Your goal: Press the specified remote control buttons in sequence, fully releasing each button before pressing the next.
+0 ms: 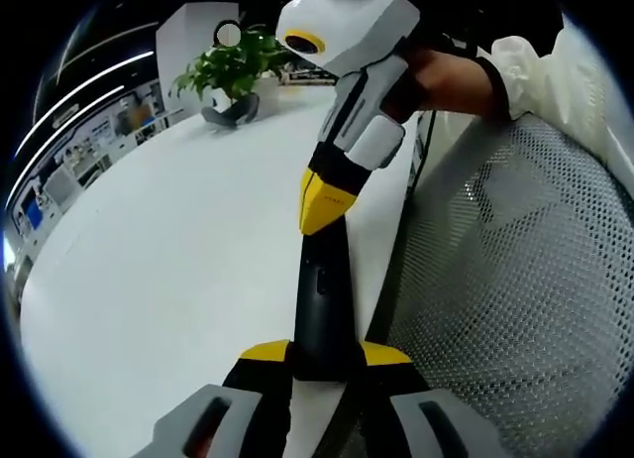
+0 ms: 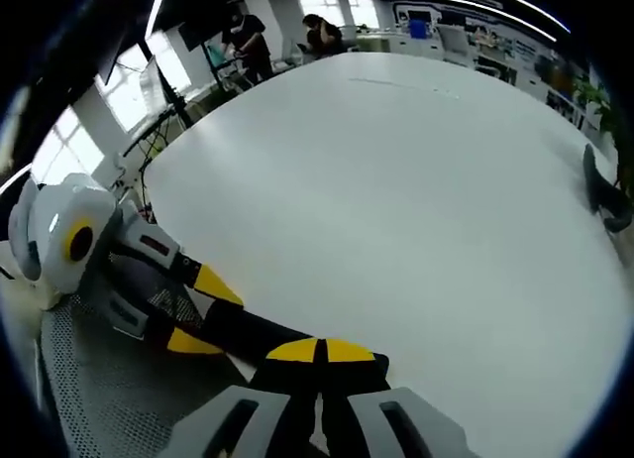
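Legible text: none found | remote control [image 1: 322, 299]: markings unreadable | far wall displays [image 2: 466, 37]: too blurred to read

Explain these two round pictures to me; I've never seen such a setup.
There is no robot: a person holds a tool in each hand, each with two yellow-tipped fingers and its own fisheye camera. The left gripper view looks along the left gripper, whose fingers clamp a dark remote control by the edge of the white table. The right gripper comes in from the top, fingers closed, tip at the remote's far end. The right gripper view shows this from the other side. A potted plant stands on the table, with a mesh chair alongside.
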Demonstrator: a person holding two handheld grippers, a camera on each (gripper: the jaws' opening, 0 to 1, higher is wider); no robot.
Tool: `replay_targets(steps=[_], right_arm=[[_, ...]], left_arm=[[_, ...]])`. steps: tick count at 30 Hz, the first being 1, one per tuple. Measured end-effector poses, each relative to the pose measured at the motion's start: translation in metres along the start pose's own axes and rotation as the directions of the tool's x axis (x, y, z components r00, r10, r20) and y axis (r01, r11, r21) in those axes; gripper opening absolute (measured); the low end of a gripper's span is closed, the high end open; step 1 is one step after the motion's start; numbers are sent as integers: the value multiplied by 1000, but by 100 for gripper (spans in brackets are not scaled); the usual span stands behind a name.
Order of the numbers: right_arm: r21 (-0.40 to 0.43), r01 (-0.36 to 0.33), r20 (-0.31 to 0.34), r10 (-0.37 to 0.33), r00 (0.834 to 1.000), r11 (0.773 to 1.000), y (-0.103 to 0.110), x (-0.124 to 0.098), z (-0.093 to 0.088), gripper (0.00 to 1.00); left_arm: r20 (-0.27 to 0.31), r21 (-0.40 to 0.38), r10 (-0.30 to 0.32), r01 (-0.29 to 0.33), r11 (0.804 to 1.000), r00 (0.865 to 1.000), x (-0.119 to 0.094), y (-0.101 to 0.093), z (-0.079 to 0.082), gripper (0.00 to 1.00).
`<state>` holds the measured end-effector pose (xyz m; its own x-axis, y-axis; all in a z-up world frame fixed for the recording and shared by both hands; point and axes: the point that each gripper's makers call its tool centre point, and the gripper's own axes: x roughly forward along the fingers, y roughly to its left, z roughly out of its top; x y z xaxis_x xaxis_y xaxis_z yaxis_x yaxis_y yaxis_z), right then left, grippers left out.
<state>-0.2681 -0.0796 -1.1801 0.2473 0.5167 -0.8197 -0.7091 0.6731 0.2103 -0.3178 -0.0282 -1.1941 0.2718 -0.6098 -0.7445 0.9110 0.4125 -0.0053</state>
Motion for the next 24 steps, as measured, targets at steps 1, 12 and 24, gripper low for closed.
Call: replay_targets(steps=[1,12,24], right_arm=[[-12,1,-8,-1,1000,1000,0,1,-1,0],[16,-5,-17,6,1000,1000,-2,4,-5,0],[-13,-5,-11,5,1000,1000,0,3,-6,0]], left_arm=[[0,0,0,0,1000,1000,0,0,0,24],[0,0,-1,1,1000,1000,0,1,0,25],[2,1,-1,1,1000,1000,1,1,1,24]])
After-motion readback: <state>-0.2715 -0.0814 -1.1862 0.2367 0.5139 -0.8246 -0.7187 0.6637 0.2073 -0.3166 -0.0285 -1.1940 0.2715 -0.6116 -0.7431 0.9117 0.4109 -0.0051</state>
